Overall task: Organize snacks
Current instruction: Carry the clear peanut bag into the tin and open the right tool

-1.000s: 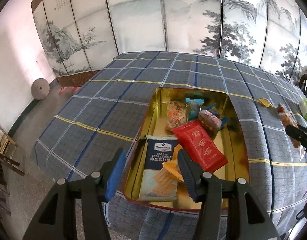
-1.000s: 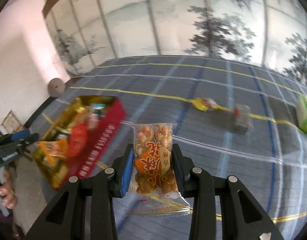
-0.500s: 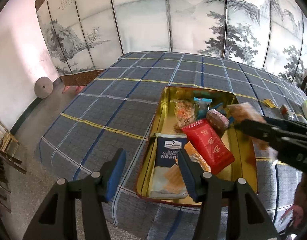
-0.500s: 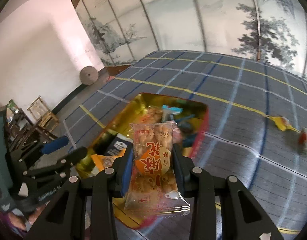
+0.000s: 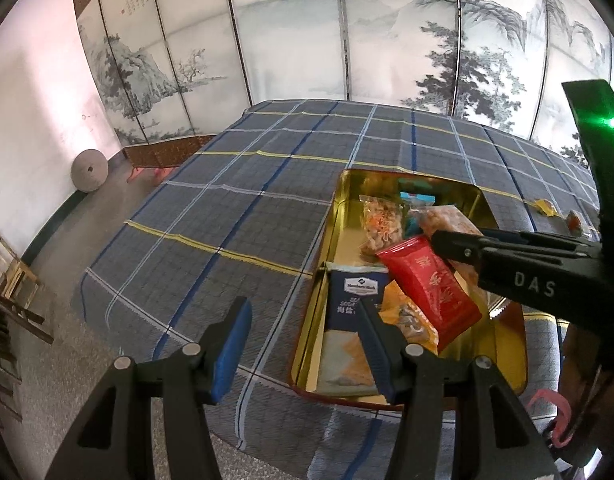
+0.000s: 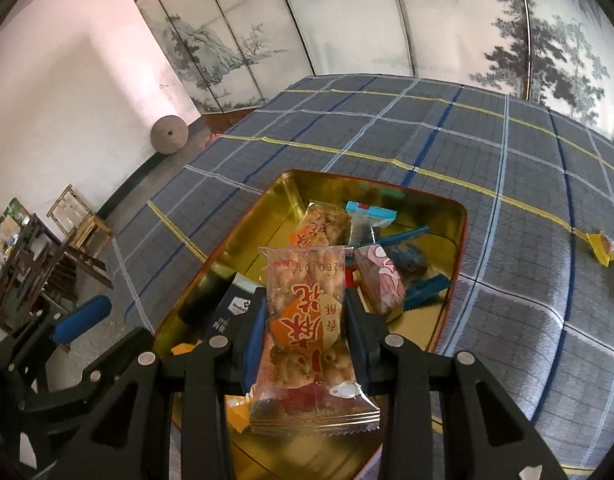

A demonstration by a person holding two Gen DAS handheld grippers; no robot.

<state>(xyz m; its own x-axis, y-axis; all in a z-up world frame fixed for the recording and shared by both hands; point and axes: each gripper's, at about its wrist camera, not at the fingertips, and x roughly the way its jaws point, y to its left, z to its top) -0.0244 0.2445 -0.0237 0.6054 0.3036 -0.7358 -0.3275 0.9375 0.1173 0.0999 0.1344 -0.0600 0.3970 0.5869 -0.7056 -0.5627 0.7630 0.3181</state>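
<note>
My right gripper point(image 6: 305, 320) is shut on a clear peanut snack packet point(image 6: 307, 316) with an orange label and holds it above the gold tin point(image 6: 279, 192). In the left wrist view that gripper point(image 5: 443, 240) reaches in from the right over the tin point(image 5: 335, 216), the packet point(image 5: 443, 218) at its tip. The tin holds a red packet point(image 5: 431, 284), a blue cracker pack point(image 5: 347, 300), an orange packet point(image 5: 411, 316) and several others. My left gripper point(image 5: 303, 328) is open and empty at the tin's near left corner.
The tin sits on a blue plaid tablecloth point(image 5: 227, 208) near the table's front edge. A yellow wrapped candy point(image 6: 603, 246) lies on the cloth to the right, also in the left wrist view point(image 5: 547, 206). A painted folding screen point(image 5: 347, 40) stands behind. Wooden chairs point(image 6: 47, 256) are on the floor left.
My right gripper has carried the peanut packet leftward from the open cloth to above the tin. My left gripper has stayed open and hardly moved.
</note>
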